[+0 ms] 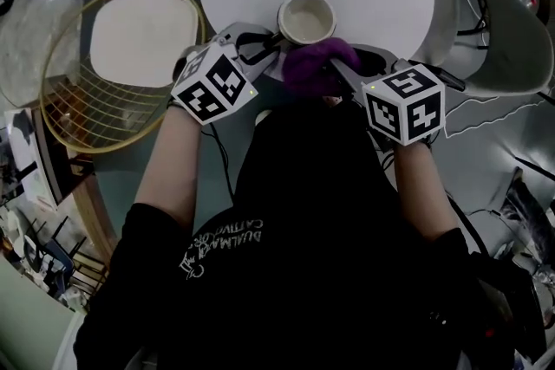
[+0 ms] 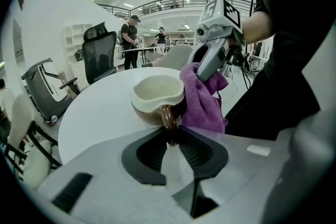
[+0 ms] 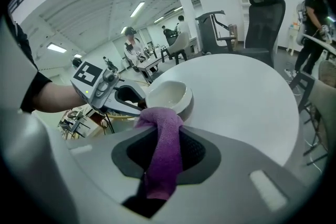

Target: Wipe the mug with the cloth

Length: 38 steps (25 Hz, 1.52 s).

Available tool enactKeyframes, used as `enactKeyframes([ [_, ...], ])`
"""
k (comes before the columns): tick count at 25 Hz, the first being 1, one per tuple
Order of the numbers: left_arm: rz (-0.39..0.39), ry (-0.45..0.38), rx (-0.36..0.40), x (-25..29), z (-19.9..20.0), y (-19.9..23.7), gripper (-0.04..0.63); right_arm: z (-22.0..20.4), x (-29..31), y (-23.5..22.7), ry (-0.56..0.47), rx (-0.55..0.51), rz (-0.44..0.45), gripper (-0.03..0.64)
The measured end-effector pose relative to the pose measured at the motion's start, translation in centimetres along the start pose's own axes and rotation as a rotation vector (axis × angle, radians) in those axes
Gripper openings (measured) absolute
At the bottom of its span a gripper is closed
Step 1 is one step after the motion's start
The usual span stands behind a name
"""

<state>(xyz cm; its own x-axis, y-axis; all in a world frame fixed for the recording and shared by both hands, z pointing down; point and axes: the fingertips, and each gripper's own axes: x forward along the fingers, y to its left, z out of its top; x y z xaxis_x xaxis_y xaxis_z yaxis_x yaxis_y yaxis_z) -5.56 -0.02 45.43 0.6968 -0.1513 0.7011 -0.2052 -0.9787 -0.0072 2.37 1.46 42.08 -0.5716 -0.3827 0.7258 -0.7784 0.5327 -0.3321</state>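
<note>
— Left claw point(image 2: 172, 138)?
— It is pinching the mug point(image 2: 156, 96) by its brown handle point(image 2: 169, 117), at the white tabletop's point(image 2: 100, 107) near edge.
— Right claw point(image 3: 169, 134)?
— It is clamping the purple cloth point(image 3: 164, 157), which is touching the mug's side.

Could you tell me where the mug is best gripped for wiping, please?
By its brown handle, from the near left: it juts out of the upright mug that way, leaving the wall free for the cloth. The left gripper grips there.
</note>
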Motion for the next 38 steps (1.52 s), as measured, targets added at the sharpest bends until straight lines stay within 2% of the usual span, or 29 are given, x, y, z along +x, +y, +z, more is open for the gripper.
enactKeyframes([
  [7,-0.053,0.038,0.044,-0.7,0.6,-1.4,0.081,-0.1,-1.4,-0.3,0.018,0.035,-0.137,0.089],
  [16,-0.074,0.082,0.086,-1.8,-0.3,-1.1,0.078,0.0,-1.8,-0.8,-0.044,0.193,-0.240,0.089],
  [22,-0.060,0.084,0.066,-1.8,-0.3,-1.1,0.077,-0.2,-2.0,-0.1,-0.151,0.283,-0.211,0.087],
  [31,-0.092,0.128,0.111,-1.4,-0.4,-1.2,0.080,0.2,-1.5,-1.0,-0.213,0.386,-0.226,0.087],
  [38,-0.115,0.178,0.138,-1.5,-0.3,-1.5,0.081,0.0,-1.2,-1.3,-0.242,0.466,-0.179,0.087],
])
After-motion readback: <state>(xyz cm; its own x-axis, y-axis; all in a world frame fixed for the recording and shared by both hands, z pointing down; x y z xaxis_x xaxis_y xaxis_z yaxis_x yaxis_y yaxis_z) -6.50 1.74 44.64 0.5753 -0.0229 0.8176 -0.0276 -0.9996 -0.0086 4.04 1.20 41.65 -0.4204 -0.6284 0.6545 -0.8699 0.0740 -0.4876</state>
